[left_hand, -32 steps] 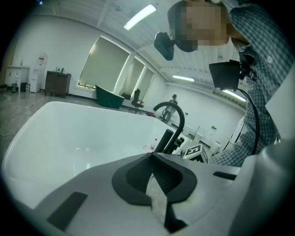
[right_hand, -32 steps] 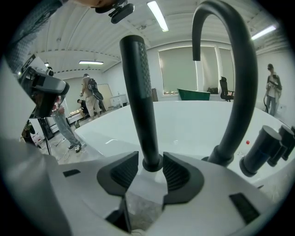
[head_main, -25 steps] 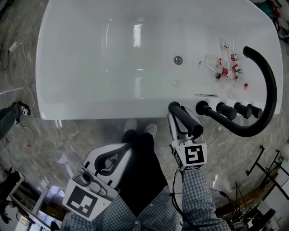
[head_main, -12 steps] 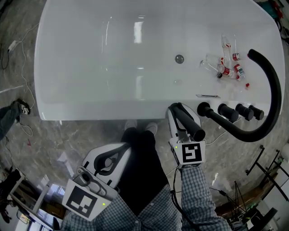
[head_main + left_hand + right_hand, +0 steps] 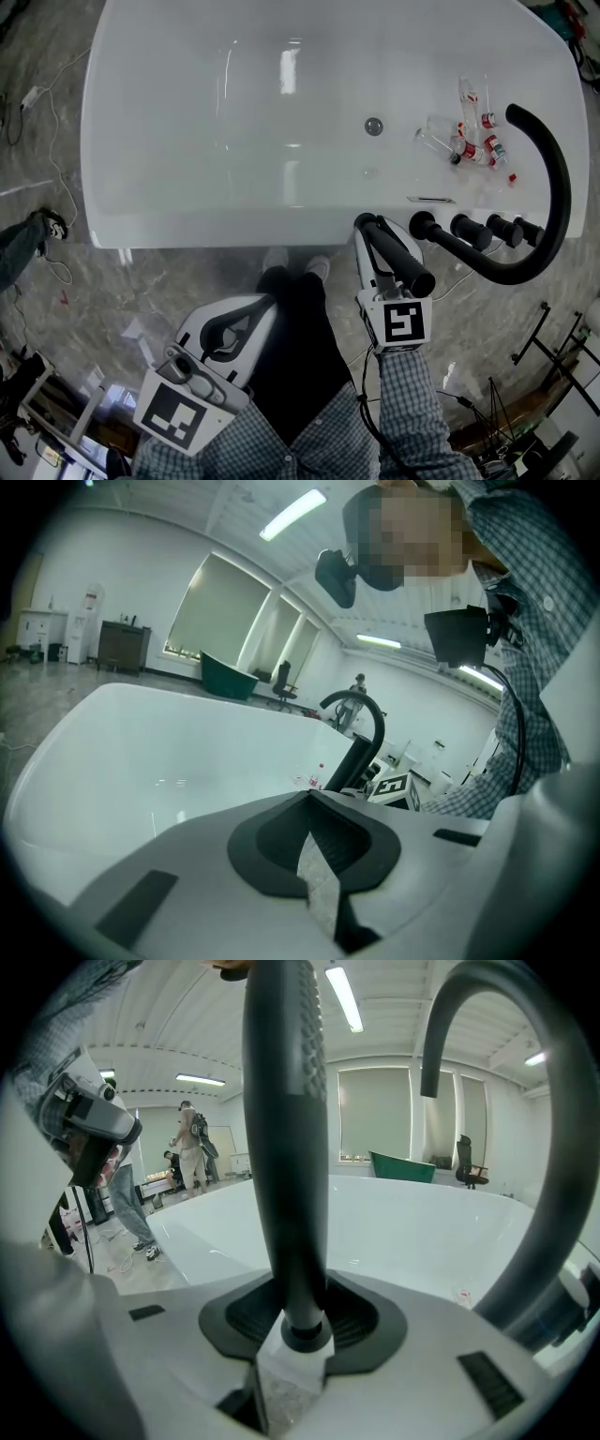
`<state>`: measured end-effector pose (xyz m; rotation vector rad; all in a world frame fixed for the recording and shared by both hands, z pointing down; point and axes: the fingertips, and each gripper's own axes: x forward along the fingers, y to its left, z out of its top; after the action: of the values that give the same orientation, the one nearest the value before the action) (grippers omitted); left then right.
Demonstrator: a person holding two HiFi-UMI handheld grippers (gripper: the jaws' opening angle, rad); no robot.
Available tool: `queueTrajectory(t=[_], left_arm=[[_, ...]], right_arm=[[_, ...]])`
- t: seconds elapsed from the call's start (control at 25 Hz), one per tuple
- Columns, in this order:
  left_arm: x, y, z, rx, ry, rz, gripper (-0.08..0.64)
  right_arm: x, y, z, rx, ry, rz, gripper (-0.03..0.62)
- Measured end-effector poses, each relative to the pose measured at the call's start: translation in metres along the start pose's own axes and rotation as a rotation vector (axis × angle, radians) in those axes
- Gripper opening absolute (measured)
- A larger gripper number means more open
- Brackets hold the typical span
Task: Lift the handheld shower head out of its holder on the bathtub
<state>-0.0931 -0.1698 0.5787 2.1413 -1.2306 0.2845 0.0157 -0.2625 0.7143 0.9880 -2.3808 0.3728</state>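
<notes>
The black handheld shower head (image 5: 398, 255) stands at the near rim of the white bathtub (image 5: 187, 234), just left of the black knobs (image 5: 469, 230). My right gripper (image 5: 377, 234) is shut on its handle. In the right gripper view the ribbed handle (image 5: 286, 1147) rises straight up from between the jaws of that gripper (image 5: 302, 1335), with the pads against its lower end. Its holder is hidden under the gripper. My left gripper (image 5: 220, 337) hangs low at the left, away from the tub, shut and empty (image 5: 314, 855).
A tall curved black spout (image 5: 561, 187) arches over the tub's right end. Several small red-capped bottles (image 5: 473, 141) lie inside the tub near the drain (image 5: 374, 126). Cables (image 5: 37, 94) trail over the marble floor at the left. People stand far off (image 5: 192, 1147).
The right gripper's jaws have drawn in onto the shower head's handle. Both hands have stayed where they were.
</notes>
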Motion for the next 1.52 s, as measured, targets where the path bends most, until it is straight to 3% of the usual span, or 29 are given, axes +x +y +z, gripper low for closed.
queueTrajectory(t=[0.72,1.52], left_arm=[[-0.034,-0.028,0.070,0.056,-0.077,-0.002,0.006],[-0.084,-0.094,0.150,0.142,-0.143,-0.034,0.006]], right_arm=[[-0.059,0.000,0.076,-0.006,0.011,-0.030,0.135],[-0.152,-0.004,0.176,0.045,-0.083,-0.047,0.135]])
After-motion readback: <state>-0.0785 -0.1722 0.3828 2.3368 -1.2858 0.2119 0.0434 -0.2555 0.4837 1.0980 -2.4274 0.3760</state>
